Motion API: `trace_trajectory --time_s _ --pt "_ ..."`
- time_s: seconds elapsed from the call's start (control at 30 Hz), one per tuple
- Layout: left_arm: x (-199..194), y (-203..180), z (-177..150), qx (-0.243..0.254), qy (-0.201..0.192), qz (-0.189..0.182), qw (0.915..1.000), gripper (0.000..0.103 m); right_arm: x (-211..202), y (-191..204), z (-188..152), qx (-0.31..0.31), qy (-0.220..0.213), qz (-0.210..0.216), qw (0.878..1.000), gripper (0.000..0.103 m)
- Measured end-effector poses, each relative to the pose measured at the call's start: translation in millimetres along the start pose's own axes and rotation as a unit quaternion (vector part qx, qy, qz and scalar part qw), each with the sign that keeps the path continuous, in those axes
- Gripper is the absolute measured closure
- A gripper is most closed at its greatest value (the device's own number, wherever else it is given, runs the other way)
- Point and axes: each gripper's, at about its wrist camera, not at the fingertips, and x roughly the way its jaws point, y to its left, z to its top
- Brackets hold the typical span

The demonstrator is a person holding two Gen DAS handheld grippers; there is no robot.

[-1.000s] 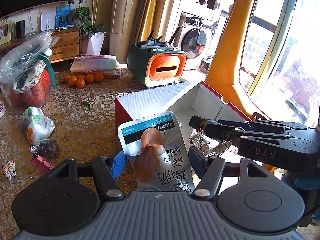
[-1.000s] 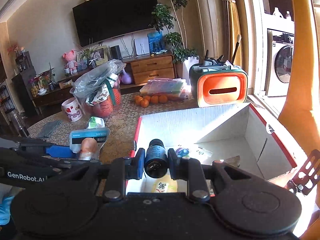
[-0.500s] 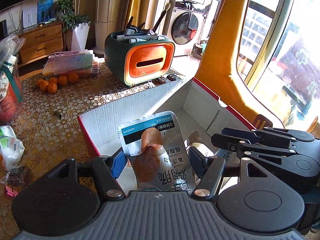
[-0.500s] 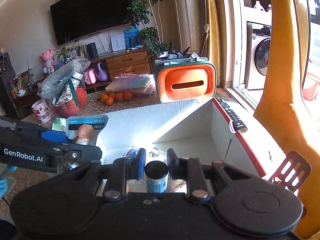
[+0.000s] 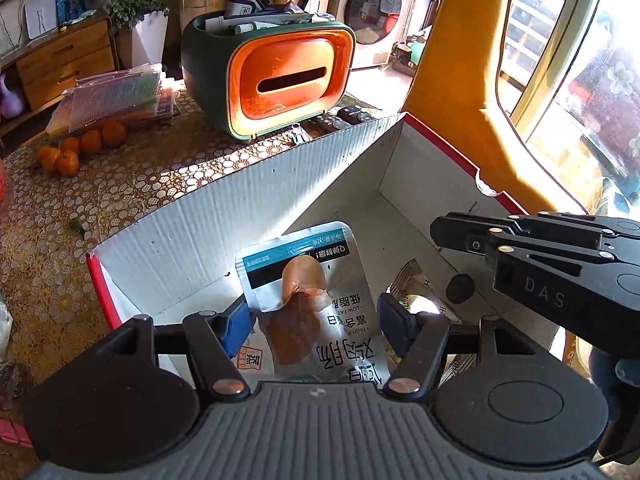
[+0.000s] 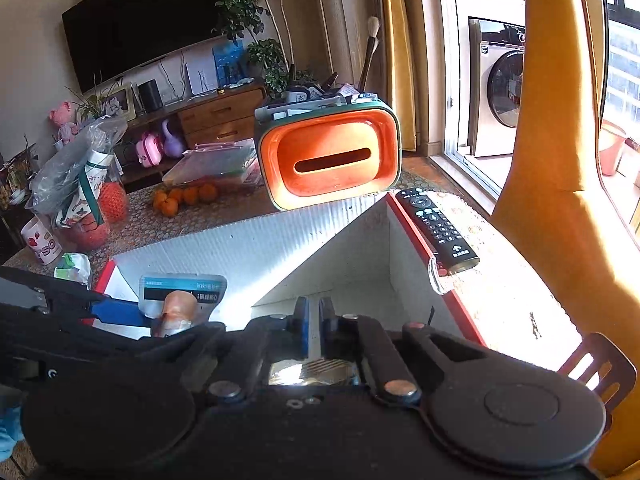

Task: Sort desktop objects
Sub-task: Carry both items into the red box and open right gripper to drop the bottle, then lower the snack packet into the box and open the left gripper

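The right gripper (image 6: pixel 314 322) no longer holds the dark bottle (image 5: pixel 460 289) it carried half a second ago; its jaws are now drawn together with only a thin slit between the blue pads, nothing in them; the bottle lies on the floor of the box (image 5: pixel 224 216), below and just left of those jaws as the left view shows them, cap end toward the camera. The left gripper (image 5: pixel 312 318) has come further over the box; its jaws still stand apart, one each side of the pouch (image 5: pixel 316 300), which reaches forward between them over the box; whether the pads press the pouch I cannot tell.

Counted: one box, white inside with red rim; one pouch; one bottle; one crinkled foil packet (image 5: pixel 416 300) on the box floor just right of the left jaws; one printed packet partly hidden under them. Ahead of both jaws, beyond the far wall, one green-and-orange organiser (image 6: pixel 328 156) on the counter (image 5: pixel 120 184); five oranges (image 5: pixel 72 148) ahead-left; one remote (image 6: pixel 436 230) on the box's right rim in the right view.
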Motion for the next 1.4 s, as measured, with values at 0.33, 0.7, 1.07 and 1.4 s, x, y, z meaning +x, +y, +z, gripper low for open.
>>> trace_trajectory --time_s 0.33,0.7,1.07,1.4 --pt "31.7 -8.8 -0.6 0.023 0.046 0.002 0.9987 0.037 9.5 -6.6 -15.0 -0.008 0.024 0.001 1.0 0.083" --pt "32.7 -9.6 2.4 0.021 0.053 0.004 0.9984 0.036 -1.0 -20.6 -21.9 0.009 0.019 0.001 1.0 0.066" --pt "1.8 -1.4 -6.9 -0.014 0.017 -0.01 0.9997 0.032 -11.5 -16.7 -20.8 0.022 0.008 0.004 1.0 0.052" --pt "-43.8 8.9 -23.4 -0.022 -0.023 -0.024 0.9992 0.027 -30.5 -2.6 -18.5 0.022 -0.003 0.004 1.0 0.045"
